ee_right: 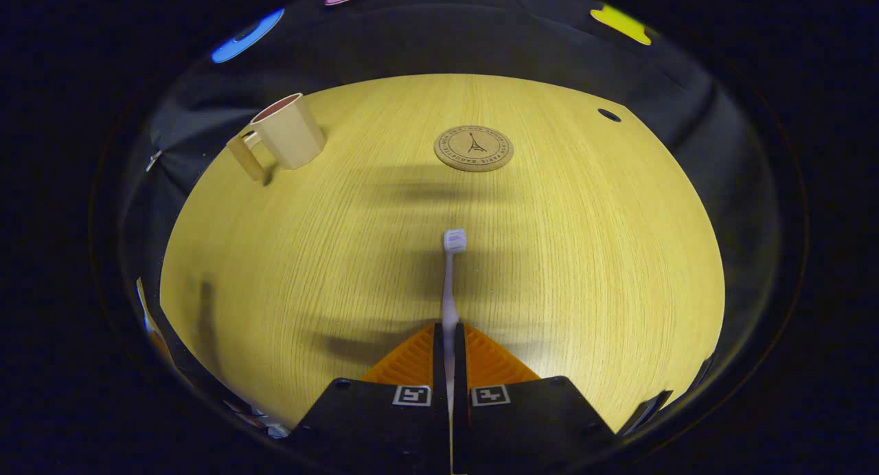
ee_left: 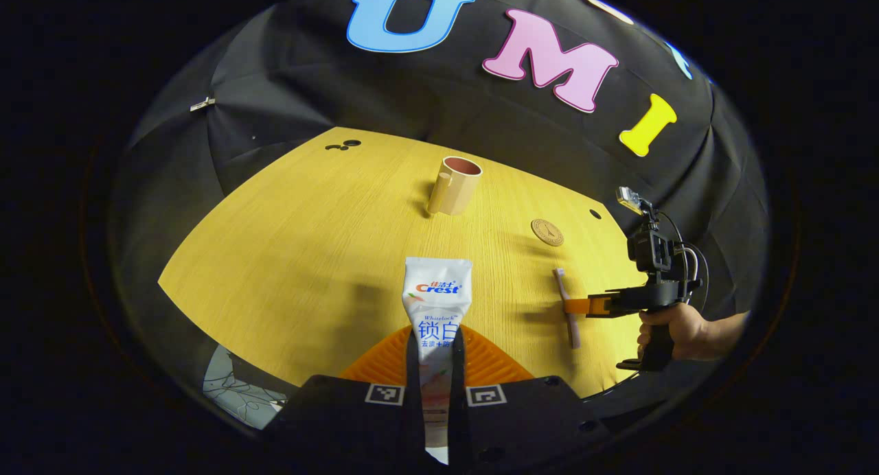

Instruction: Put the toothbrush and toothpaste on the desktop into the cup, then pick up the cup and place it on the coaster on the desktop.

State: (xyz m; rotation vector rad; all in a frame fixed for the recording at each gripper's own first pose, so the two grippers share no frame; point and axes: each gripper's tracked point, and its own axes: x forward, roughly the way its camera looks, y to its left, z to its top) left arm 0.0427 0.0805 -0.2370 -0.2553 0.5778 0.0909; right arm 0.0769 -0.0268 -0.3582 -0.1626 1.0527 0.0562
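Toothpaste [ee_left: 437, 303], one tube, is sitting pinched between the two fingers of the left gripper [ee_left: 437, 365] at the bottom centre of the left gripper view, its flat crimped end pointing up the frame toward the cup [ee_left: 454, 184]; the fingers are pressing on the tube from both sides. One cup is standing upright on the yellow wooden surface [ee_left: 295, 255] in the upper middle of that view, handle at its left side; what can be seen of its reddish inside is holding nothing, though the bottom is hidden. One round cork coaster [ee_left: 546, 232] is lying to the right of the cup and apart from it, with nothing on it. One toothbrush [ee_left: 567, 307] is showing at the right of that view, gripped across its handle by the right gripper [ee_left: 584, 305], which a hand [ee_left: 676, 331] is holding.

In the right gripper view the toothbrush [ee_right: 450, 283] is running straight up from between the pressed-together fingers of the right gripper [ee_right: 450, 351], bristle head at the top; the coaster [ee_right: 473, 147] is lying above it in the upper centre, and the cup [ee_right: 285, 137] is standing at the upper left, well apart from both.
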